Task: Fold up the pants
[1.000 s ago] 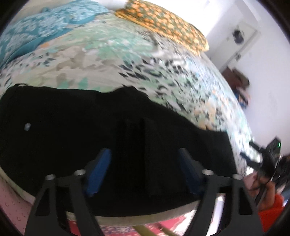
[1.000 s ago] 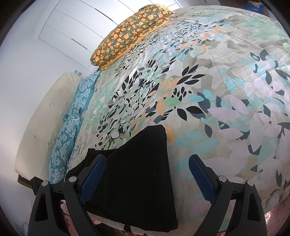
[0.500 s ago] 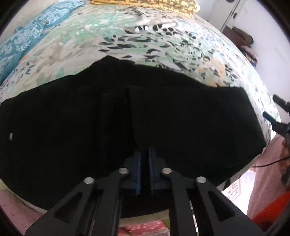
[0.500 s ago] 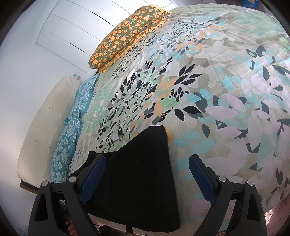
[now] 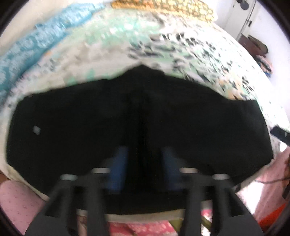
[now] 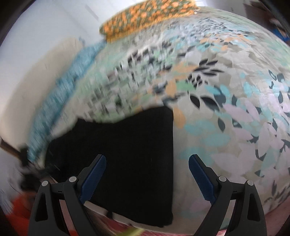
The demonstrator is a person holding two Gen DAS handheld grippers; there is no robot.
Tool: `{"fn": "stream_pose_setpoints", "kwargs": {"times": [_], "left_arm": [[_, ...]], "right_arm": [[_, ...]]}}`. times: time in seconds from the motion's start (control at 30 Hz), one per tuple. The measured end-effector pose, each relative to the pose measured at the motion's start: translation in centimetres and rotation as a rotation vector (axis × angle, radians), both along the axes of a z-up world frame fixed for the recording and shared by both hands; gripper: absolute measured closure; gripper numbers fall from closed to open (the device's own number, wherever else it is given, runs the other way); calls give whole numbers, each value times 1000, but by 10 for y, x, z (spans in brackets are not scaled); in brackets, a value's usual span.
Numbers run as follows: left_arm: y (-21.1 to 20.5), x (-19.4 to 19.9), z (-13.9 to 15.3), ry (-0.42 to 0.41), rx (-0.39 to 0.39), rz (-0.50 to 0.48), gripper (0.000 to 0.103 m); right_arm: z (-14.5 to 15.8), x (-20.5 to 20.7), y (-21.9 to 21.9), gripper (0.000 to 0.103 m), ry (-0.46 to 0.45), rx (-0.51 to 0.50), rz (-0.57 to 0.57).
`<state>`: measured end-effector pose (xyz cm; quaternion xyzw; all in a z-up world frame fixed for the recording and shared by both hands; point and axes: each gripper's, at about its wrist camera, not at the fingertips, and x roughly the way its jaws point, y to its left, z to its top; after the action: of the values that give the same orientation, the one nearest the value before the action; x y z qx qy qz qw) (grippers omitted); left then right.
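Note:
Black pants (image 5: 137,123) lie folded flat along the near edge of a bed with a leaf-print cover (image 5: 126,41). My left gripper (image 5: 143,163) hovers over the pants' near middle, its blue pads apart with nothing between them; the view is blurred. In the right wrist view the pants' right end (image 6: 130,154) lies on the cover (image 6: 226,109). My right gripper (image 6: 146,174) is open and empty above that end, its left pad over the cloth and its right pad over the bare cover.
An orange patterned pillow (image 5: 163,7) and a blue patterned pillow (image 5: 36,45) lie at the far side of the bed. A white wall and door stand at the right. A pink and red floor covering (image 5: 141,225) shows below the bed edge.
My left gripper was shut over the pants half a second ago and has opened part way and drawn back. My right gripper stayed open and swung, blurring its view.

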<state>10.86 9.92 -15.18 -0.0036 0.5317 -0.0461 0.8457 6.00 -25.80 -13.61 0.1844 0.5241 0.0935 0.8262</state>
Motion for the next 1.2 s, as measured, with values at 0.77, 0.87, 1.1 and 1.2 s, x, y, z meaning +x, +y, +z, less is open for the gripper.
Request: {"fn": "stream_pose_setpoints", "kwargs": {"times": [0.77,0.87,1.1,1.2], "left_arm": [[6,12,-21,76,0,26,19],[28,10,-4,23,-71,104,18],[97,1,15,-59,-227,334,12],[114,-2,13,-48,-271,408,12]], "right_arm": [[-11,2,-14,11,45,29,-59],[-11,2,-21,11,45,13,-94],[-9,-2,-56,11,20,1,-260],[-13,-6,-69,11,35,49,-322]]}}
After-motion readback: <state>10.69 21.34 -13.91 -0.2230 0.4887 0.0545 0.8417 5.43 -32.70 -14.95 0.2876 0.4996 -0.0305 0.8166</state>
